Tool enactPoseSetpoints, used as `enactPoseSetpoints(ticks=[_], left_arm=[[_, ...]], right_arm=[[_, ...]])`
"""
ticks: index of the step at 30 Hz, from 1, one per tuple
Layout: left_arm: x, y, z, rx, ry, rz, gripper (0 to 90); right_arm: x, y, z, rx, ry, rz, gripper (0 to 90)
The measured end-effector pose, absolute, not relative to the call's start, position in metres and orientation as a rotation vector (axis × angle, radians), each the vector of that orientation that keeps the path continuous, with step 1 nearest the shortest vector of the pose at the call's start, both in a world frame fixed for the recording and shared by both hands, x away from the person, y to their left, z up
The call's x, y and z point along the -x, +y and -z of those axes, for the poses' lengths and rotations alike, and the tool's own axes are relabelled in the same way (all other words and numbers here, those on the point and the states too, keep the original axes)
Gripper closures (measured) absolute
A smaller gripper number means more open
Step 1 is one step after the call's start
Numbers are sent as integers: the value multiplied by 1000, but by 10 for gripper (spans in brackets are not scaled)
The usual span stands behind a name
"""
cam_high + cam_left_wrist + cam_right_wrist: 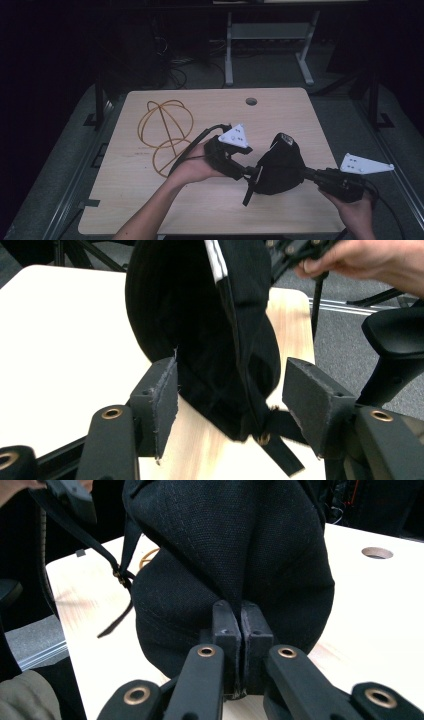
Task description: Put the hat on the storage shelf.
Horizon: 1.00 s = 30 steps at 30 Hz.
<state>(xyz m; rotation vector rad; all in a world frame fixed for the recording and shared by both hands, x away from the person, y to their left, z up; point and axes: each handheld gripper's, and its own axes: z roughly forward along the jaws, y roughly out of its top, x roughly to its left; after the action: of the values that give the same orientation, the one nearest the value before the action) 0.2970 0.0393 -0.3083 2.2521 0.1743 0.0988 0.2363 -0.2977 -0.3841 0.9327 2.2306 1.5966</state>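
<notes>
While the right gripper point(241, 625) is keeping its fingers point(226, 622) pressed together on a fold of the black cap point(278, 165), the cap is hanging just above the surface point(150, 200), near its front right part. The left gripper point(230, 390) is standing with its fingers point(162, 390) spread on either side of the cap's back edge, not pressing it; the strap point(280, 450) with its brass buckle is dangling between them.

The main risk, as I judge it, is that the whole cap is now depending on one thin pinch of cloth. If the right hand point(357, 212) is tilting or pulling, the fold could be slipping out and the cap dropping. The loose strap could also be getting caught in the left fingers when they are closing, so that they grab the strap and not the cap's edge.

An orange wire frame point(165, 135) is lying on the surface's left part, well apart from the cap, and a round hole point(251, 101) is sitting near the far edge. Neither is standing in the way; the left hand point(192, 167) and its cable are lying between frame and cap.
</notes>
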Motion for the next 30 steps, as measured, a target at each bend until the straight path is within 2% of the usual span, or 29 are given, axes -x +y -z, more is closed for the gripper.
enactPoseSetpoints(ticks=[21, 30], left_arm=[[-274, 106, 357, -2219, 283, -131, 354], [-267, 121, 378, -2229, 321, -162, 347]], right_arm=[[-266, -291, 349, -893, 2255, -1581, 880], [-282, -279, 334, -872, 2295, -1560, 880]])
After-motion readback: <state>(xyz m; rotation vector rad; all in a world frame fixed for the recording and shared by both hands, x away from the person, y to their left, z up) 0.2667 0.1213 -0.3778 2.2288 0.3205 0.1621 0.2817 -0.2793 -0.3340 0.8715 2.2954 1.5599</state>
